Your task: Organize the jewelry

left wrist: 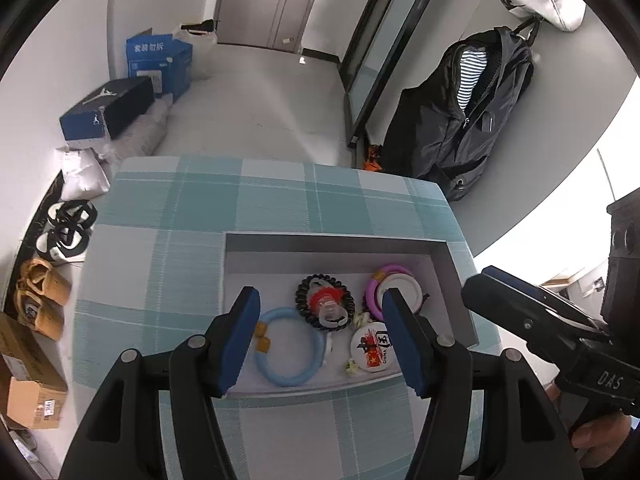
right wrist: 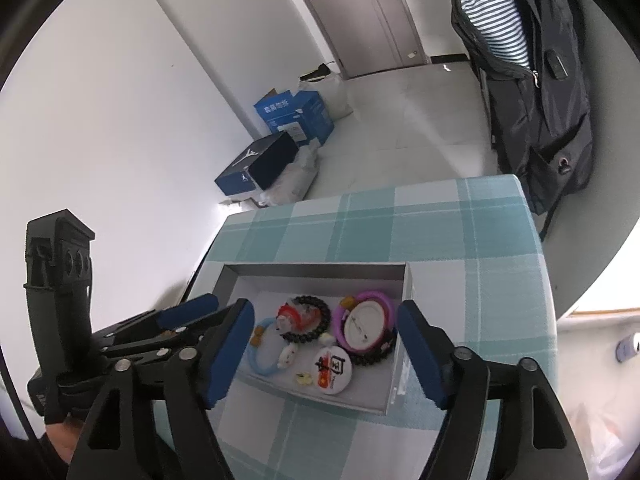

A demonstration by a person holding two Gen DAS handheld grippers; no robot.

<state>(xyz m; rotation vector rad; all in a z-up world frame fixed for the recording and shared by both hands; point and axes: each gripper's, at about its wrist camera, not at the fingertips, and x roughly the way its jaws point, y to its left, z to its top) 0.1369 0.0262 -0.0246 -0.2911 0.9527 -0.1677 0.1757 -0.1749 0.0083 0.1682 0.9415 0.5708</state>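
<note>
I hold both tongs, left [left wrist: 320, 336] and right [right wrist: 326, 354], spread and empty above the tray [left wrist: 336, 240]; inside it: two rings, two badges, one black coil.

Tray [left wrist: 336, 246]: on the worktop [left wrist: 168, 240], toward its near right part.
In tray: ring [left wrist: 286, 350] at left, coiled band [left wrist: 325, 305] in the middle, badge [left wrist: 371, 349] nearer, stacked bangle [left wrist: 394, 284] at right.
Floor: boxes [left wrist: 108, 106] and shoes [left wrist: 66, 232] left of worktop; backpack [left wrist: 476, 112] behind right.

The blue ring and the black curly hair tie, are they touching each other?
Cannot tell. In the left wrist view the blue ring and black hair tie meet edge to edge, but one may just overlap the other.
</note>
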